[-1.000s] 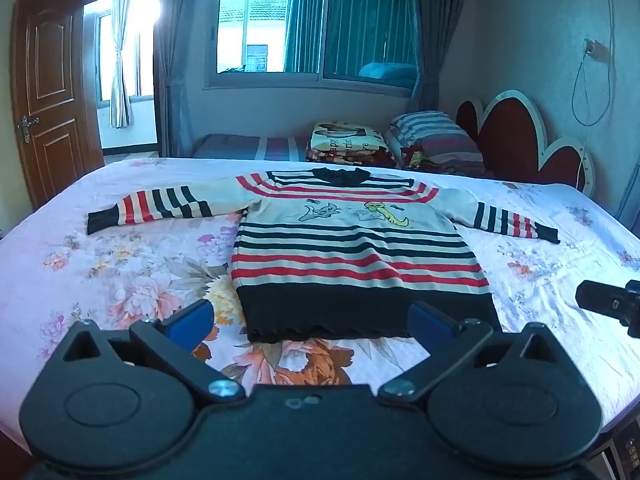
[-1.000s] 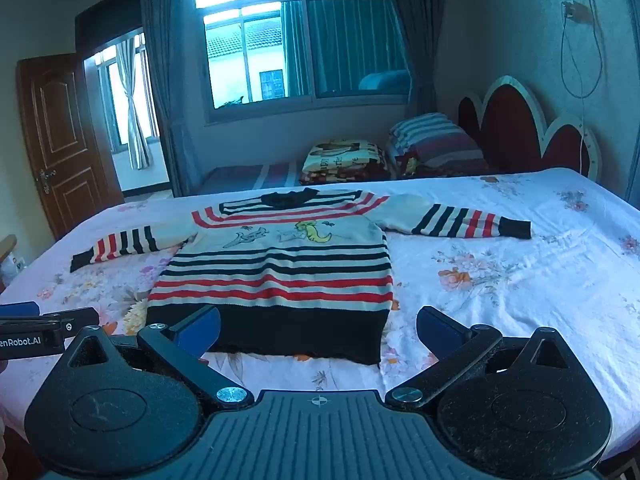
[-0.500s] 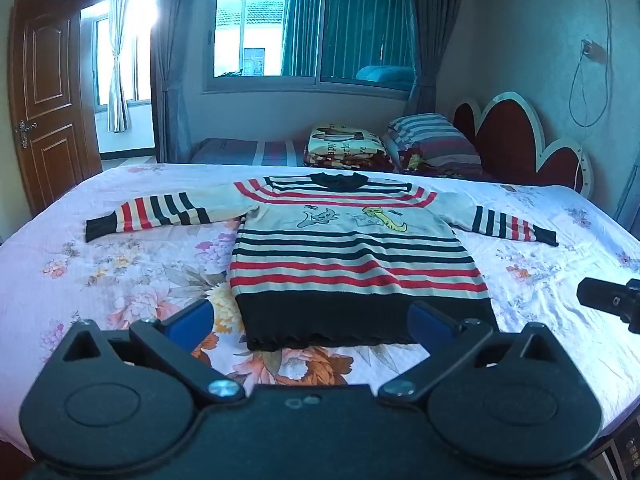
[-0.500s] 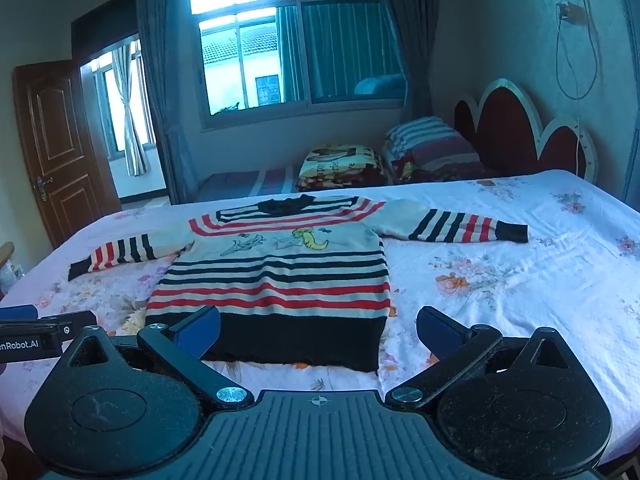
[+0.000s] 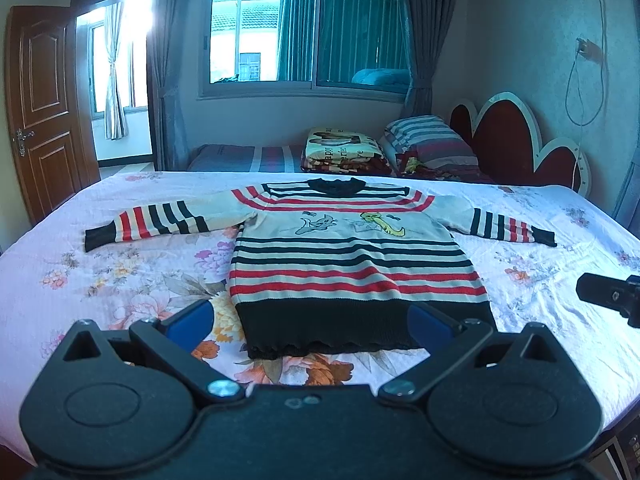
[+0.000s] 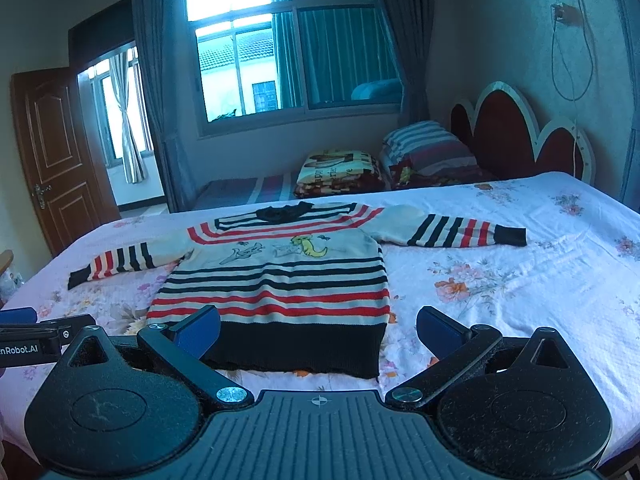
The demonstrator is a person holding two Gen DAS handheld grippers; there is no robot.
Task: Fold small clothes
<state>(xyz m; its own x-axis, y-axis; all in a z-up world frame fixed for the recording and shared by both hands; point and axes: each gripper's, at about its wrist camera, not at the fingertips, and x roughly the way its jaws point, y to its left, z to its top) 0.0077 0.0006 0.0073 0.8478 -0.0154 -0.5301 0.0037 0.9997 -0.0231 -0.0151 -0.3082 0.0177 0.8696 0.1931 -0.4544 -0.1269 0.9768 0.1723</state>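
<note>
A small striped sweater point(image 5: 352, 264) in cream, red and black lies flat, front up, on the floral bedsheet point(image 5: 120, 280), both sleeves spread out sideways. The same sweater point(image 6: 276, 280) fills the middle of the right wrist view. My left gripper point(image 5: 308, 320) hovers open just before the black hem, nothing between its blue pads. My right gripper point(image 6: 318, 326) is open too, above the hem's right half. Each gripper shows at the edge of the other's view: the right one point(image 5: 608, 294), the left one point(image 6: 36, 340).
Folded blankets point(image 5: 344, 152) and striped pillows point(image 5: 432, 144) are stacked beyond the bed's far side, beside a red scalloped headboard point(image 5: 516, 144). A wooden door point(image 5: 44, 104) stands open at the left. A window point(image 5: 304, 32) with curtains fills the back wall.
Both cameras have tilted up slightly, so the sweater sits a little lower in each view. Both grippers stay open and the sweater has not moved.
</note>
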